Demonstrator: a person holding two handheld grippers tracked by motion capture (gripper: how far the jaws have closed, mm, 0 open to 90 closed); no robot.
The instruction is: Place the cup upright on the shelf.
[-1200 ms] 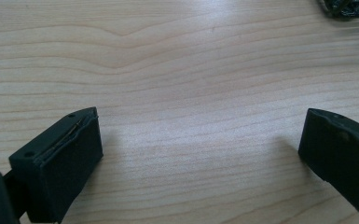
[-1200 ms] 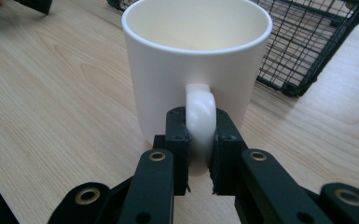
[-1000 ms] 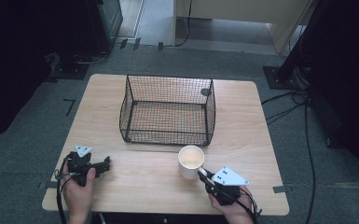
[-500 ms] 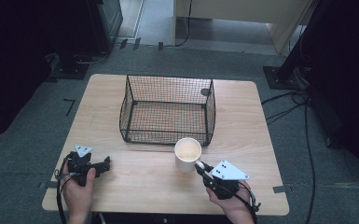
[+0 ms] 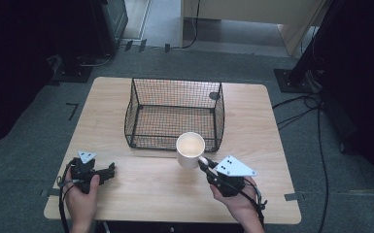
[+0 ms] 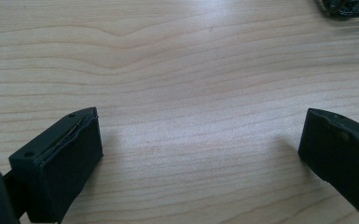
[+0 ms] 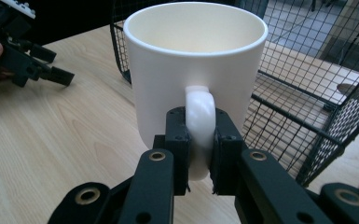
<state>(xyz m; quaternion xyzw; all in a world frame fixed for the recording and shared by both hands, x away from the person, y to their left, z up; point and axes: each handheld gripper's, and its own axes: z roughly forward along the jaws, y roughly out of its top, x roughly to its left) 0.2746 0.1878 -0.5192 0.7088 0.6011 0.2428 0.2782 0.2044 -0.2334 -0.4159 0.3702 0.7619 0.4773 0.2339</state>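
White and glossy, the mug [image 7: 195, 70] hangs clear of the wooden table [image 5: 145, 179], upright with its open mouth facing up, held just in front of the near wall of the wire basket [image 5: 175, 112]. The right gripper [image 5: 205, 164] carries it by the handle [image 7: 200, 121]: in the right gripper view the two black jaws are pressed against either side of the handle loop, which stands vertical between them. In the high view this gripper sits at the near right of the table, the person's right hand [image 5: 235, 199] wrapped round its body and the grey three-cornered plate [image 5: 233, 166] on top. The black mesh basket stands at the middle of the table, towards the far side, open at the top. At the near left, well apart from the mug, the left gripper [image 5: 108, 171] rests low over the wood in the left hand [image 5: 81, 194]; its own view shows the jaws spread wide with bare table between them.
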